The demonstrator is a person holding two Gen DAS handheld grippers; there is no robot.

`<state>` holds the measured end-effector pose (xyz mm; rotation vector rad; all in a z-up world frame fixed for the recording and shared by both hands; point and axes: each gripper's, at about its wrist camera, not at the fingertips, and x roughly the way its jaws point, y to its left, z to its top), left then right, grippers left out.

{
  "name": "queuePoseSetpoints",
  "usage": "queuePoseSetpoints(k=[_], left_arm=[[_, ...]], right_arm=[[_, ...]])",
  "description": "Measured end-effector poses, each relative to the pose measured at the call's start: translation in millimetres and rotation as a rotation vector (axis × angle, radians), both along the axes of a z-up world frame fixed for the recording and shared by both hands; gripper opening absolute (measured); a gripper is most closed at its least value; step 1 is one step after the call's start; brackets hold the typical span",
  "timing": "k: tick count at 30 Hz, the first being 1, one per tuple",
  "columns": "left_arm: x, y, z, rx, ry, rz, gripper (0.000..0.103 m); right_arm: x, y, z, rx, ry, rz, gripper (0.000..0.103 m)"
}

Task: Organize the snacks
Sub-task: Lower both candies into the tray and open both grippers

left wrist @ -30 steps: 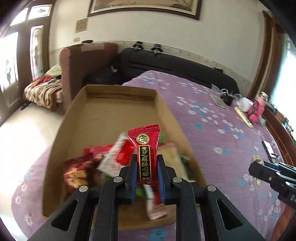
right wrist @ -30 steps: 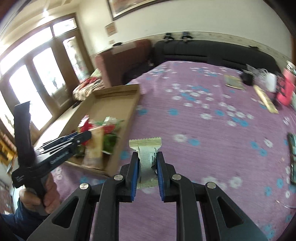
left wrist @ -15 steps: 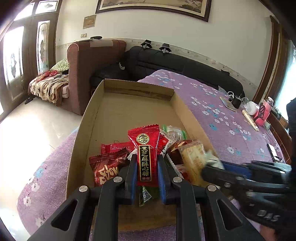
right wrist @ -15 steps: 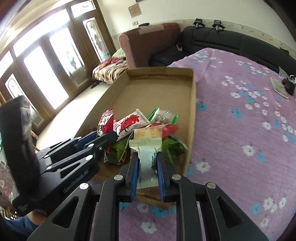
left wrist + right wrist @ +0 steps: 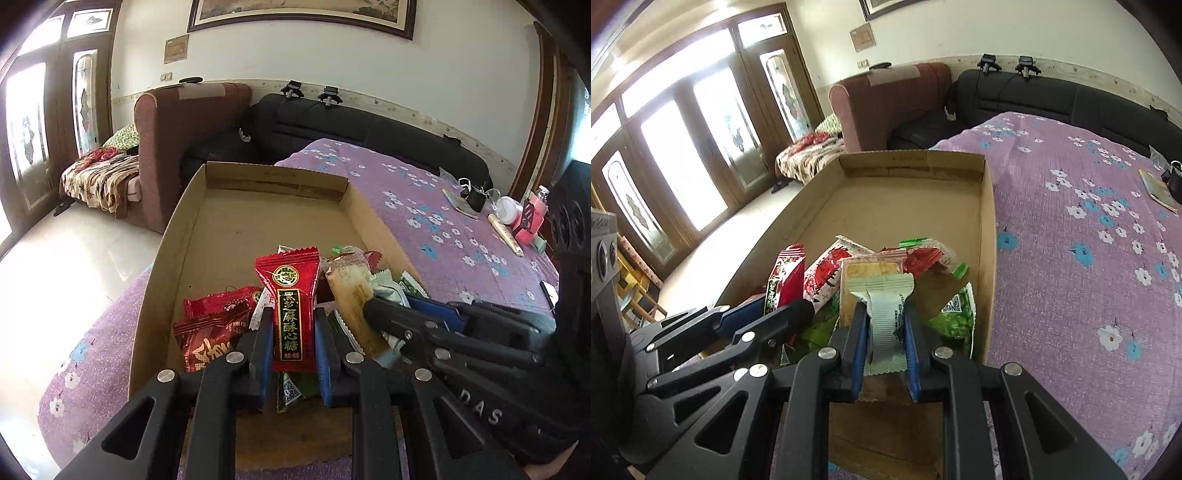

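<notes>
- Left wrist view: the left gripper [image 5: 294,332] is clamped on a red foil candy wrapper with gold lettering [image 5: 290,306], held upright above the near end of the shallow brown cardboard tray [image 5: 173,236].
- At 3 o'clock of it, the right gripper [image 5: 384,314] reaches in over the tray's right wall, just beside a tan wrapped biscuit [image 5: 351,295].
- At 9 o'clock lies a pile of red snack packets [image 5: 212,325], already in the tray.
- Judged from this, several snacks are sorted and two are about to be dropped; no loose snacks show on the purple flowered cloth [image 5: 424,206] in this view.
- The tray's far half, toward 12 o'clock, is bare cardboard, so there is open room ahead.
- Right wrist view: the right gripper [image 5: 885,325] is closed on a pale green-and-white crimped wrapper [image 5: 884,310], over the tray's near right corner.
- The left gripper [image 5: 775,314] sits at 9 o'clock, close beside, its tips among the packets.
- The right wall [image 5: 988,229] stands at 2 o'clock, near the held wrapper; releasing further left would likely keep it inside.
- The two grippers crowd each other, so a sideways move risks a bump.
</notes>
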<state>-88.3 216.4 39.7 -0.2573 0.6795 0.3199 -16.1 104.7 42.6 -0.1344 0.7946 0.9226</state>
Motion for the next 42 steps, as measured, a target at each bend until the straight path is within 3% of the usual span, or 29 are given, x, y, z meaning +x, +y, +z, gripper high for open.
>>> queuePoseSetpoints(k=[10,33,36,38,40,42], left_arm=[[3.8,-6.0,-0.2,0.06,0.017,0.028,0.02],[3.4,-9.4,0.6,0.087,0.019,0.026,0.021],[1.6,-9.5,1.6,0.09,0.01,0.026,0.023],[-0.5,-6.5,2.1,0.081,0.003,0.035,0.037],[-2.6,-4.1,3.6,0.075,-0.013,0.041,0.052],[-5.7,-6.7,5.8,0.091,-0.032,0.043,0.058]], right_arm=[[-7.3,-5.5,-3.6,0.023,-0.047,0.021,0.018],[-8.5,-8.6,0.8,0.037,-0.013,0.026,0.019],[-10.6,-13.9,8.3,0.043,-0.028,0.015,0.027],[-12.9,-21.0,16.4,0.057,-0.049,-0.005,0.036],[-13.8,-30.1,26.3,0.091,-0.056,-0.015,0.055],[-16.1,-38.7,34.6,0.122,-0.067,-0.024,0.062]])
